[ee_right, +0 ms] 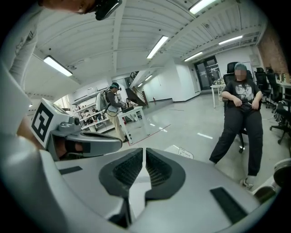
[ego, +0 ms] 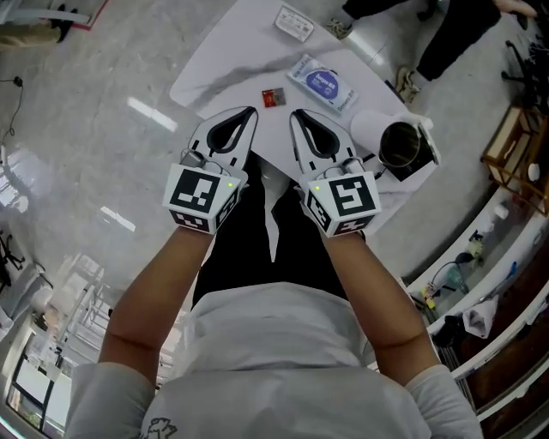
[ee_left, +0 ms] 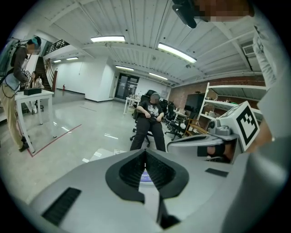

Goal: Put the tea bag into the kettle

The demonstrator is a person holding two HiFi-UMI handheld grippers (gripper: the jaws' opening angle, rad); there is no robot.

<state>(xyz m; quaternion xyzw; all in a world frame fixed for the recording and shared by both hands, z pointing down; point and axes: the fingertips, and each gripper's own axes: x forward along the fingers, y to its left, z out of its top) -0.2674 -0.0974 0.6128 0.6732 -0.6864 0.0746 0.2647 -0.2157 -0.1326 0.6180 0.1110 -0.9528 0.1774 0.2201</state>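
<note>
Head view: left gripper [ego: 250,113], right gripper [ego: 297,115] closed, empty, above tabletop [ego: 244,39]. Advised: open one, pinch tea bag [ego: 274,97] flat, carry over kettle [ego: 396,144] mouth.

No legible text is present: the print on the blue-and-white packet [ego: 322,83], on the white card [ego: 294,23] and on the small red tea bag [ego: 274,98], all lying on the white table [ego: 236,47], is too small to make out.
</note>
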